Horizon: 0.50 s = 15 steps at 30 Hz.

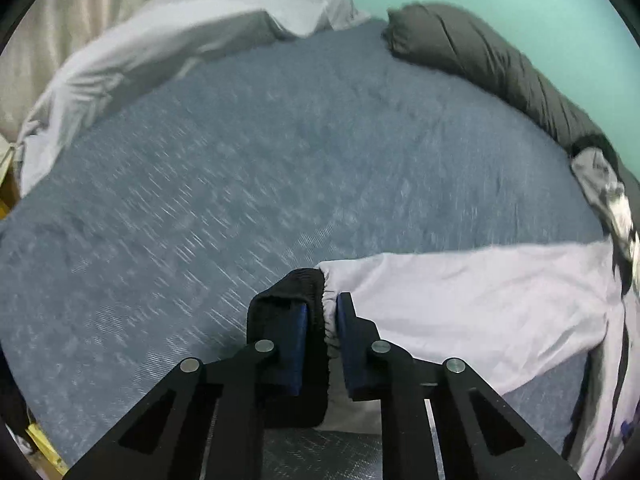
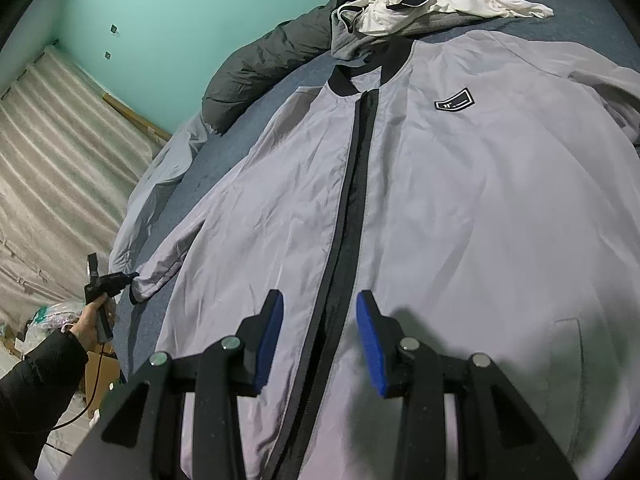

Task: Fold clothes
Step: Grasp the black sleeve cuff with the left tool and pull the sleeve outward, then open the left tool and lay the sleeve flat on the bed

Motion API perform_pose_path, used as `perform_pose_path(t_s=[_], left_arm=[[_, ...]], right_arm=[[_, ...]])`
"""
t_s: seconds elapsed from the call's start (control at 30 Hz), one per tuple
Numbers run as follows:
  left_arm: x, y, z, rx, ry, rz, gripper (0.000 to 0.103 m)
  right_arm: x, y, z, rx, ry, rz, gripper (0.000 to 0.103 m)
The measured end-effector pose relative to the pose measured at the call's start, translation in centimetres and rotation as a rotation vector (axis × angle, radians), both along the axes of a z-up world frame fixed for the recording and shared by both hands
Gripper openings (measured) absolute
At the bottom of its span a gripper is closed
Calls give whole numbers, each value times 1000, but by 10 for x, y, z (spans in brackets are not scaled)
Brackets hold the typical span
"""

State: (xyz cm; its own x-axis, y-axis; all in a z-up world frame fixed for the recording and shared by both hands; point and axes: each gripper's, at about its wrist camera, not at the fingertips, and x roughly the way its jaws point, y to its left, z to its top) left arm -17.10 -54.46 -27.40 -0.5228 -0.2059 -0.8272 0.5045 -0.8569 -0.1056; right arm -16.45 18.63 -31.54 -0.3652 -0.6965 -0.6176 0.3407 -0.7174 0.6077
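Jacket [image 2: 460,208]: lying flat, zipped, on the bed [image 1: 240,160], beneath the right tool; looking light, soft, slippery.
Cuff [image 1: 316,304]: ribbed, thicker, probably offering the surest hold.
Left tool [image 1: 322,316]: clamping the cuff.
Right tool [image 2: 320,320]: hovering, jaws parted, gripping nothing.

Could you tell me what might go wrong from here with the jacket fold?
1. The left gripper pinches only the black cuff of the sleeve; the elastic edge could slip out when pulled.
2. The right gripper hovers open over the zipper, pinning nothing, so the whole jacket may drag across the bed.
3. The loose clothes beside the collar could get caught up.
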Motion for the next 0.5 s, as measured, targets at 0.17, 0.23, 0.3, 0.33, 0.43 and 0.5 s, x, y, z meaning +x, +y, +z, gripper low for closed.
perform_pose_path(t_s=[0.17,0.23,0.3,0.33,0.43,0.5], left_arm=[[-2,-1,4,-56,-52,18,15],[-12,-1,-7,-54,-102,19,15],[-12,-5,-17,-48,-125,36,16],[-11,-6,-20,-40,-138,44,17],[-8,-7,-22,-47,-155,68,28],[-6,-3,-17,-73,-150,77,33]], right_arm=[[0,-1,-1,-1,-1,8,38],[0,-1,-2,-1,-3,9,38],[0,-1,-2,-2,-3,8,38],[0,-1,-1,-4,-3,9,38],[0,0,0,-5,-1,9,38],[0,0,-1,-3,-5,8,38]])
